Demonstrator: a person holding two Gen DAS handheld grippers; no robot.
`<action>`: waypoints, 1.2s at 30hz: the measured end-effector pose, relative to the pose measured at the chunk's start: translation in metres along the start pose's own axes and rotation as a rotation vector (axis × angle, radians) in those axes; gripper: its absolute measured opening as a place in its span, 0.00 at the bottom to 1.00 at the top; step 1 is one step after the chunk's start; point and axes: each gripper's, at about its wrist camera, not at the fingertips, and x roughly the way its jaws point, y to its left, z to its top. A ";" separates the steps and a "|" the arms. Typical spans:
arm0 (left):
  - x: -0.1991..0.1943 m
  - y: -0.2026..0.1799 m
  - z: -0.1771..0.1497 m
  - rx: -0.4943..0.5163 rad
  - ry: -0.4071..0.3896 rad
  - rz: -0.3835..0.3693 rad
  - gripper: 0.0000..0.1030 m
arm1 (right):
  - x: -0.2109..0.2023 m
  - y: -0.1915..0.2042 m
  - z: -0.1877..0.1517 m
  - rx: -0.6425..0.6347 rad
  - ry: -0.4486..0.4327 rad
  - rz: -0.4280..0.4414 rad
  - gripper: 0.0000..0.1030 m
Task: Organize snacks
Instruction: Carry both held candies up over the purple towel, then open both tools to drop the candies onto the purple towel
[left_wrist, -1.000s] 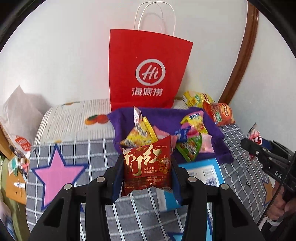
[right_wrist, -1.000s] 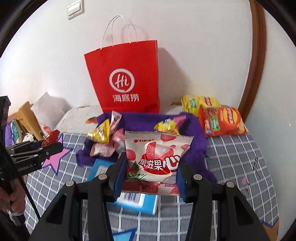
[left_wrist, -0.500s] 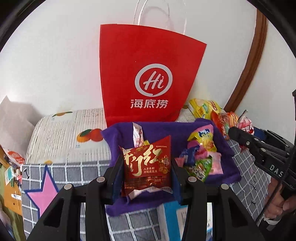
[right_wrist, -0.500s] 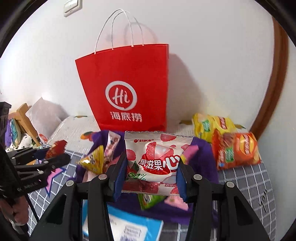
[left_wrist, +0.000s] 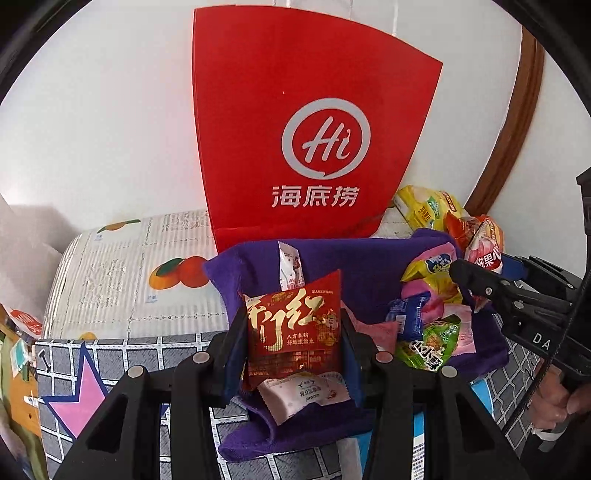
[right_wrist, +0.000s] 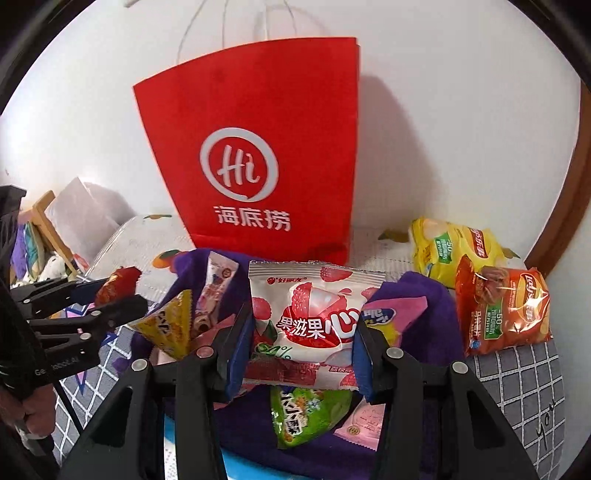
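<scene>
My left gripper (left_wrist: 293, 332) is shut on a red snack packet (left_wrist: 293, 326) with gold lettering, held over the purple cloth (left_wrist: 362, 266). My right gripper (right_wrist: 301, 332) is shut on a white and pink gummy packet (right_wrist: 314, 314), held above the same cloth (right_wrist: 417, 302). A tall red paper bag (left_wrist: 310, 140) stands upright just behind the cloth against the wall; it also shows in the right wrist view (right_wrist: 255, 155). Several small snack packets lie on the cloth, among them a green one (right_wrist: 303, 413) and a yellow one (right_wrist: 170, 328).
A yellow chip bag (right_wrist: 450, 251) and an orange chip bag (right_wrist: 506, 310) lie right of the cloth. A blue box (left_wrist: 480, 398) pokes out under the cloth. The surface is a grey checked cover (left_wrist: 74, 358) with a pink star. A brown door frame (left_wrist: 517, 122) is at right.
Both grippers have moved forward and up toward the red bag, each keeping its packet. The bag and the cloth now fill much more of both views.
</scene>
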 end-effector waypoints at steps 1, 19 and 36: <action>0.002 0.000 -0.001 -0.001 0.003 0.001 0.41 | 0.002 -0.001 -0.001 0.000 0.008 0.009 0.46; 0.016 -0.008 -0.003 0.018 0.035 -0.002 0.41 | 0.029 0.009 -0.015 -0.044 0.110 0.039 0.46; 0.014 -0.007 -0.003 0.009 0.031 0.011 0.42 | 0.043 0.023 -0.024 -0.104 0.185 0.011 0.47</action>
